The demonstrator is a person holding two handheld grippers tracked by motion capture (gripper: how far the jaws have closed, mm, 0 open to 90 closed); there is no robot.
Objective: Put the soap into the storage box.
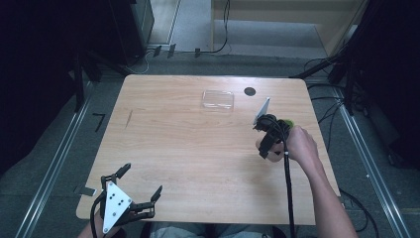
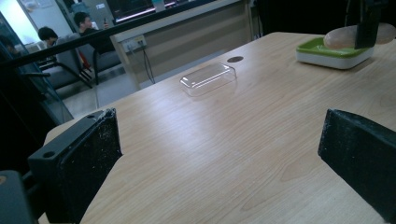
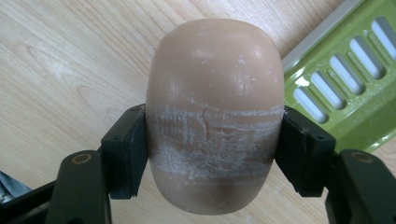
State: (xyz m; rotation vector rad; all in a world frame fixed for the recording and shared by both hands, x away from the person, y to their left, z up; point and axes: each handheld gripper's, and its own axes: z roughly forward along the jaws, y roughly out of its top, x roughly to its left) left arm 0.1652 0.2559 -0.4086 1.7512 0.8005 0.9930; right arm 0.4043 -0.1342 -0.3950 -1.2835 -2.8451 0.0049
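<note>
My right gripper (image 3: 215, 150) is shut on a tan, rounded bar of soap (image 3: 215, 93), its pads pressing on both sides of the scuffed middle. The soap hangs over bare wood just beside a green slotted soap dish (image 3: 348, 84). In the high view that gripper (image 1: 264, 146) is at the table's right side, with the dish (image 1: 286, 122) just behind it. My left gripper (image 1: 142, 179) rests at the near left corner, open with nothing between its fingers (image 2: 79, 163). From there the dish (image 2: 334, 52) and the soap (image 2: 340, 37) show at the far right.
A clear plastic lid (image 1: 218, 99) lies flat near the far edge of the wooden table (image 1: 188, 148), with a small dark round hole (image 1: 249, 91) to its right. Metal rails and cables run along the floor on both sides. People sit far off in the background of the left gripper view.
</note>
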